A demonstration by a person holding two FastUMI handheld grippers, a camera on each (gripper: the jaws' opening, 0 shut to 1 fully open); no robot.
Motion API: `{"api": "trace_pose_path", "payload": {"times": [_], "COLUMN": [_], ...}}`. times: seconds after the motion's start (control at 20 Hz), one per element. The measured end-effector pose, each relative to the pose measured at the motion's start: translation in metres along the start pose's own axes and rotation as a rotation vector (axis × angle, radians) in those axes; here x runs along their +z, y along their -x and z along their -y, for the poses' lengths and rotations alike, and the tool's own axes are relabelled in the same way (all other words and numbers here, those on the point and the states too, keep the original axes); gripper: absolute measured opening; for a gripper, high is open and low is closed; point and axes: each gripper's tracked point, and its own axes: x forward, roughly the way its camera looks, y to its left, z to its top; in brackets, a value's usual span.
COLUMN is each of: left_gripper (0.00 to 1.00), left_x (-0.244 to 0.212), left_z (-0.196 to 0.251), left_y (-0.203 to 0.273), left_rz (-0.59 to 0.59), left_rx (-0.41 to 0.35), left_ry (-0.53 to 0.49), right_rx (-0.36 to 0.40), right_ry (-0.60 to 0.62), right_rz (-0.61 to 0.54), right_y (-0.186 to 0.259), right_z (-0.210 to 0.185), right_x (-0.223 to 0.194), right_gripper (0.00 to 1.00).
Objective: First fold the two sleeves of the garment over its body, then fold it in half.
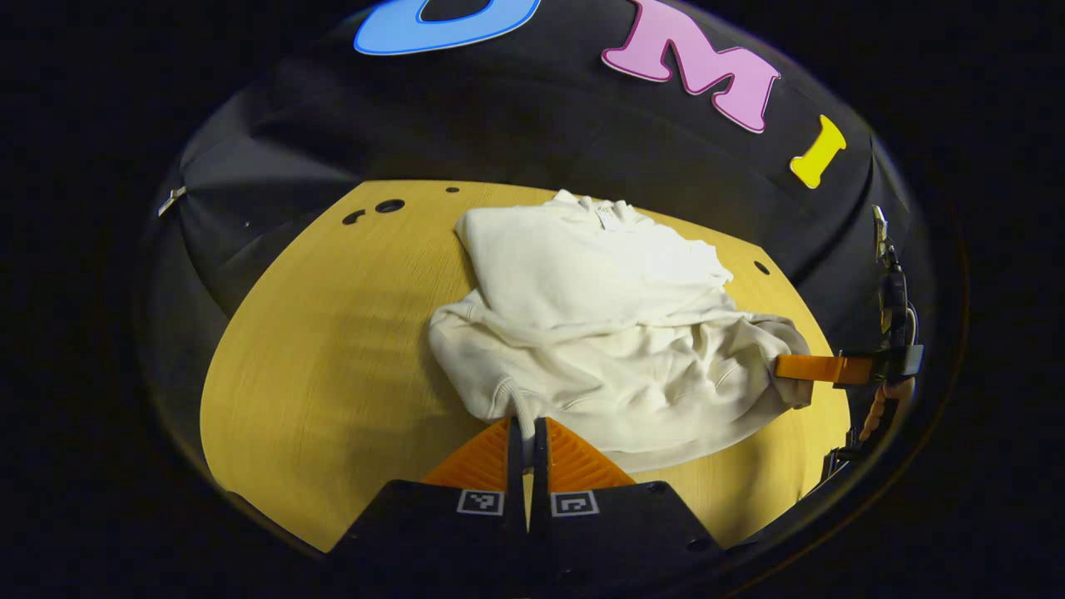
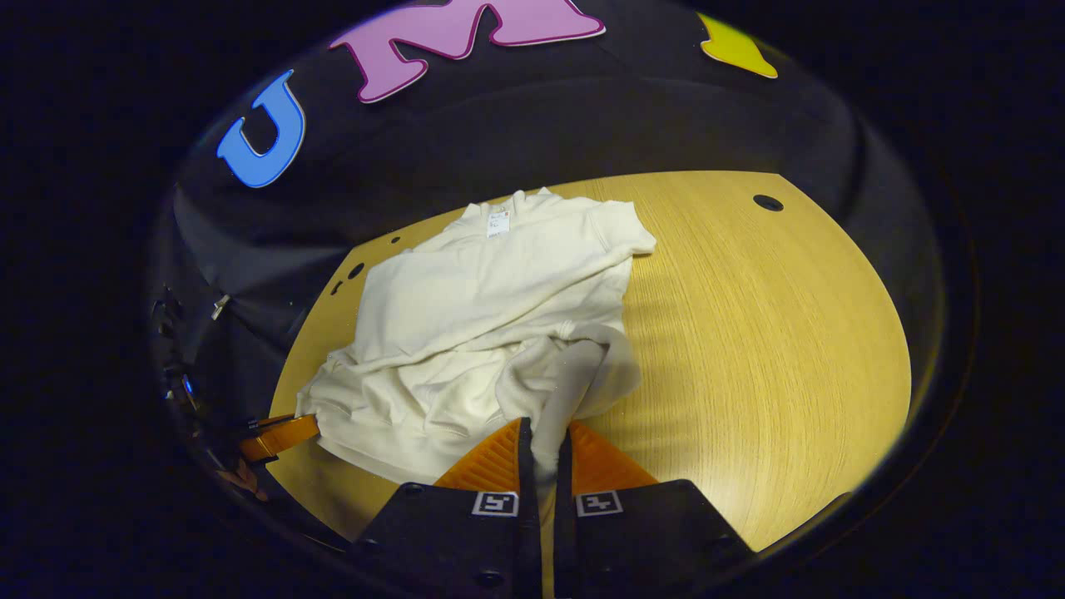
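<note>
- The left gripper (image 1: 527, 433) is pinching the near hem of the garment (image 1: 599, 324), its jaws nearly closed on a thin strip of cloth directly ahead of it.
- The right gripper (image 2: 547, 441) is clamping a bunched fold of the same hem between its fingers, just ahead of it.
- The garment is lying on the surface (image 2: 765, 333), sleeves apparently folded over the body, collar at the far end from both grippers.
- Both grippers are holding the near edge, probably so that it can be carried toward the collar for the half fold.
</note>
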Motion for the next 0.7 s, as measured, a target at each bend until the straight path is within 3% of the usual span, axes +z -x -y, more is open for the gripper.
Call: {"api": "trace_pose_path", "payload": {"times": [0.3,0.7], "left_gripper": [0.06,0.06], "left_x": [0.094,0.208], "left_z": [0.019,0.007], "left_y": [0.000,-0.051], "left_rz": [0.122,0.231], "left_rx": [-0.046,-0.050], "left_ry": [0.005,0.097], "right_rx": [0.038,0.056], "right_ry": [-0.017,0.030], "right_rz": [0.101,0.226], "right_y": [-0.014,-0.061], "right_z": [-0.015,-0.026], "right_x": [0.086,0.200], "right_gripper": [0.10,0.10]}}
